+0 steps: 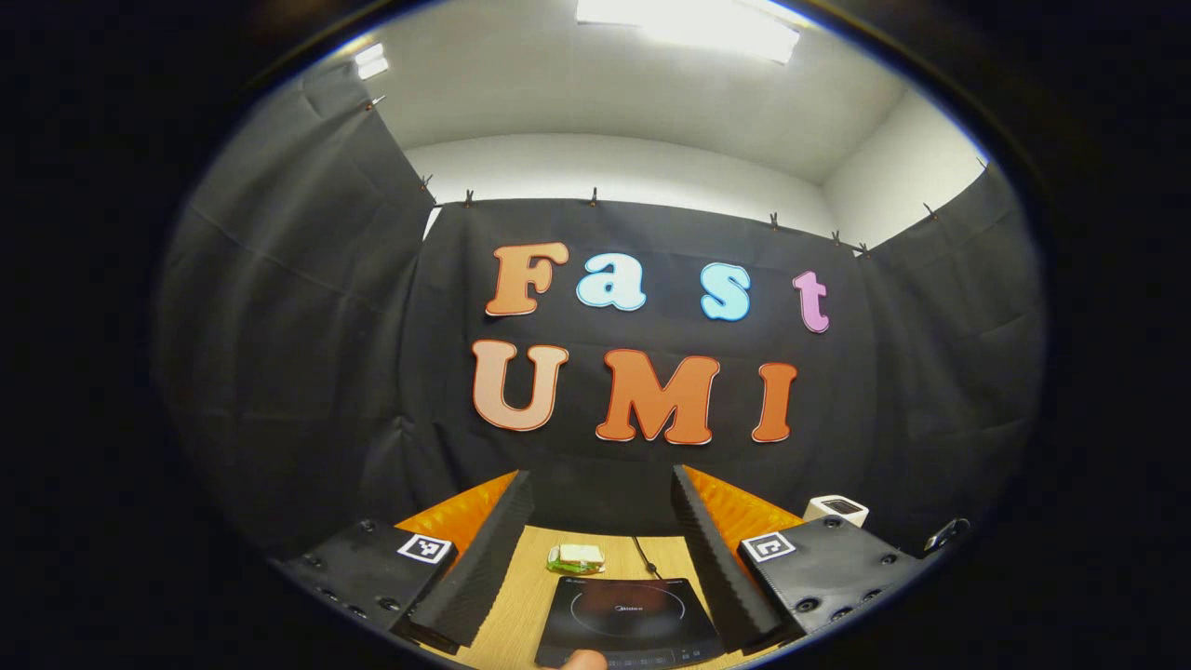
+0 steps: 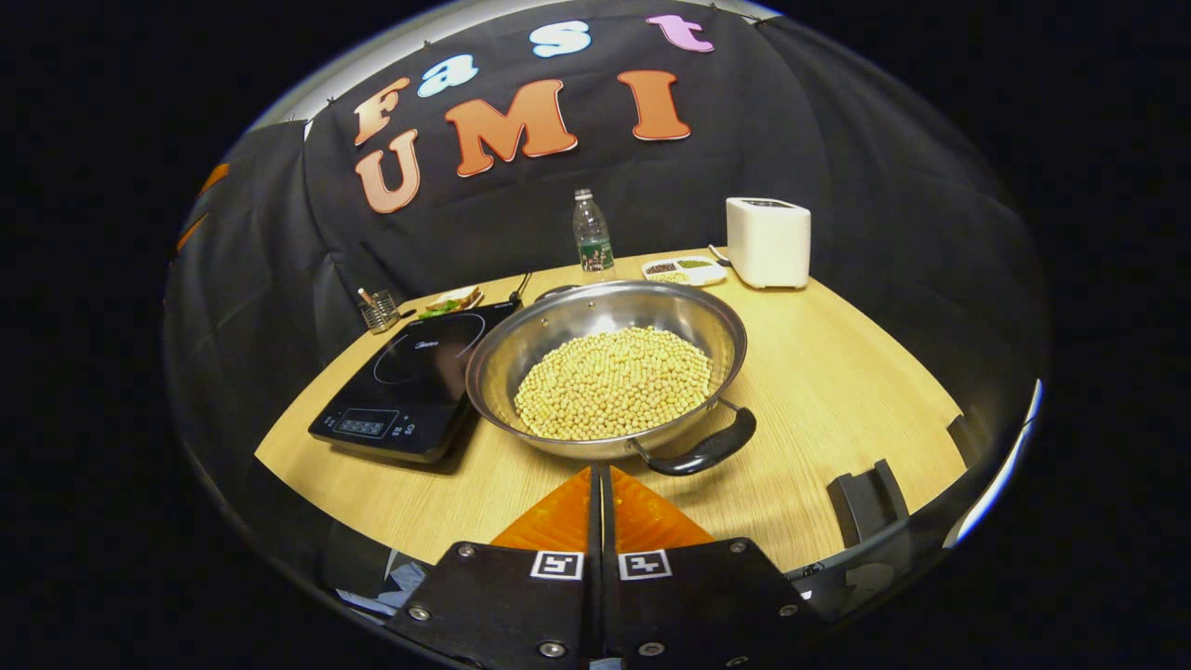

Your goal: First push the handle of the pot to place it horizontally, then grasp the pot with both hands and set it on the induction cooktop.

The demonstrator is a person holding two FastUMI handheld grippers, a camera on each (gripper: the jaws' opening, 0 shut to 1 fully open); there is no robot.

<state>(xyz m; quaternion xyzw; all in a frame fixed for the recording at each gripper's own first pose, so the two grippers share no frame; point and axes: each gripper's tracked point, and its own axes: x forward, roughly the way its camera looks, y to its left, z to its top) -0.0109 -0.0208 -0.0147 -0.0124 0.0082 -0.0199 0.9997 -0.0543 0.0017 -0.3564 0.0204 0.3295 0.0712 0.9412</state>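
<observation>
Right gripper (image 2: 598,484): fingers pressed together, nothing between them, tips just short of the pot (image 2: 607,368) and apart from it. The pot is a steel pan filled with soybeans (image 2: 614,380), sitting on the wooden table (image 2: 837,391). Its black handle (image 2: 702,448) faces the gripper, angled slightly to the right of the fingertips. Induction cooktop (image 2: 409,381) lies touching or just beside the pot on its left, bare on top. Behind the pot: water bottle (image 2: 592,233), divided snack dish (image 2: 685,270), white toaster (image 2: 768,242). Behind the cooktop: sandwich plate (image 2: 453,300) and a glass holder (image 2: 378,310).

Left gripper (image 1: 600,558): fingers spread wide apart, empty, held above the table. The induction cooktop (image 1: 625,619) sits between them, the sandwich (image 1: 575,558) beyond it, the cord (image 1: 642,554) running off its back edge. The toaster (image 1: 837,508) peeks past the right finger. A fingertip (image 1: 584,661) shows at the cooktop's near edge.
</observation>
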